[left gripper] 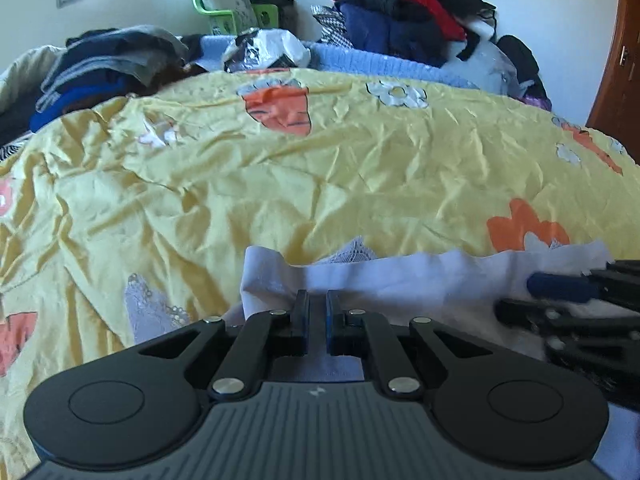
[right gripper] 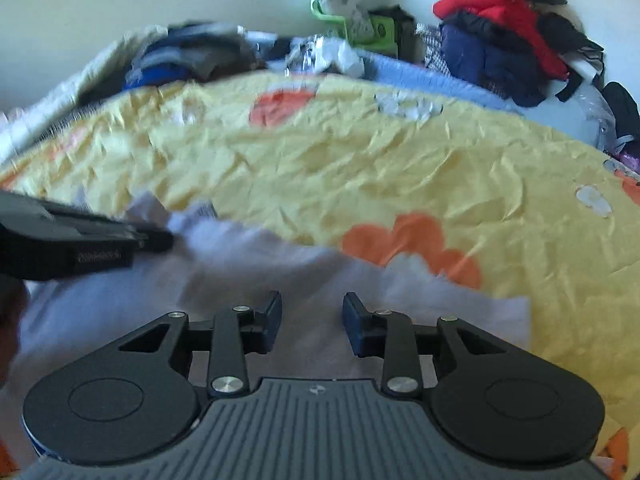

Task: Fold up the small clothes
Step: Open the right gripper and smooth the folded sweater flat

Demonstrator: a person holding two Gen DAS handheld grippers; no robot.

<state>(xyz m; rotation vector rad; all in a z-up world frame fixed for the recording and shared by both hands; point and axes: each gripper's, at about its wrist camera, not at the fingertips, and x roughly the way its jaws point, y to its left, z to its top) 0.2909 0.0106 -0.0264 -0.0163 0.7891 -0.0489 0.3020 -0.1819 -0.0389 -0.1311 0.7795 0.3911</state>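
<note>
A small white garment (left gripper: 400,276) lies on the yellow flowered bedspread (left gripper: 320,180), near its front edge. My left gripper (left gripper: 318,300) is shut on the garment's upper left edge, where the cloth bunches between the pads. In the right wrist view the same white garment (right gripper: 280,264) spreads under my right gripper (right gripper: 312,304), which is open above the cloth, its pads not pressing on it. The right gripper (left gripper: 516,296) also shows at the right of the left wrist view, over the garment's right part. The left gripper (right gripper: 168,236) reaches in from the left.
A stack of dark and grey clothes (left gripper: 108,64) sits at the back left of the bed. A heap of red and navy clothes (left gripper: 400,4) stands at the back right, past a blue blanket (left gripper: 380,64). A green basket (left gripper: 224,16) is by the wall; a wooden door (left gripper: 620,60) is far right.
</note>
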